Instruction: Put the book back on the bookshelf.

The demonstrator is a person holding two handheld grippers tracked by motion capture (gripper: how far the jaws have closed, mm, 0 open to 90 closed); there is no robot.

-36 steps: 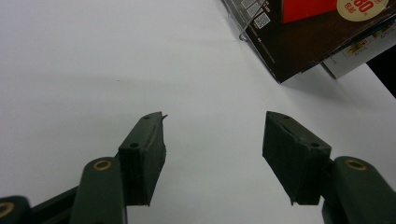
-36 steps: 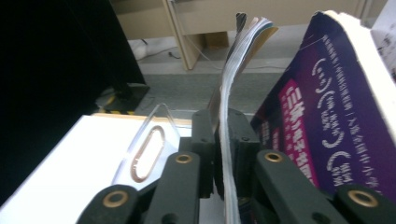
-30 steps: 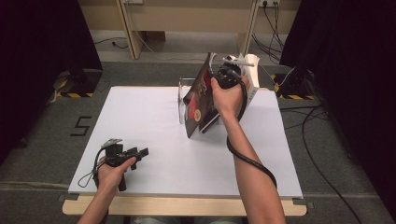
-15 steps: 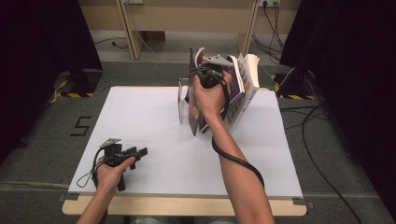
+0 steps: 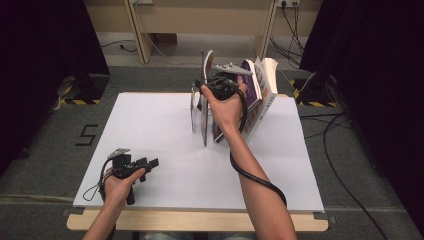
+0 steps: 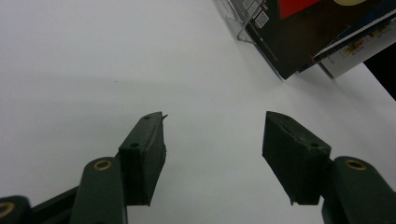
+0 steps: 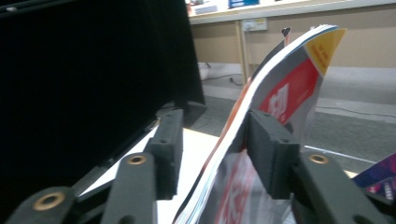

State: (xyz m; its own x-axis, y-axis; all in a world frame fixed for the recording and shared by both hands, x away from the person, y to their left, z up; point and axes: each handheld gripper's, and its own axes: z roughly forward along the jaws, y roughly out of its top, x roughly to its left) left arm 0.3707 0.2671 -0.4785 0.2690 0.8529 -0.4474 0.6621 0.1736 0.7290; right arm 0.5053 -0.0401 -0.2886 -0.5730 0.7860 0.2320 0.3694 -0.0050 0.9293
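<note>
A thin magazine stands upright on edge in a clear holder at the far middle of the white table. My right gripper is at its top edge. In the right gripper view the red and grey magazine curves up between the jaws of my right gripper, which have just been opening. It lies against the right pad, and the left pad stands apart from it. My left gripper rests open at the near left with nothing in it, and its fingers hover over bare table.
More books lean to the right of the holder, behind my right hand. In the left gripper view the holder's clear corner and dark book covers lie ahead. The white table top spreads to the left and front.
The right hand has moved left and swung the magazine from a lean to upright in the holder. Its jaws have spread apart. The left hand has not moved.
</note>
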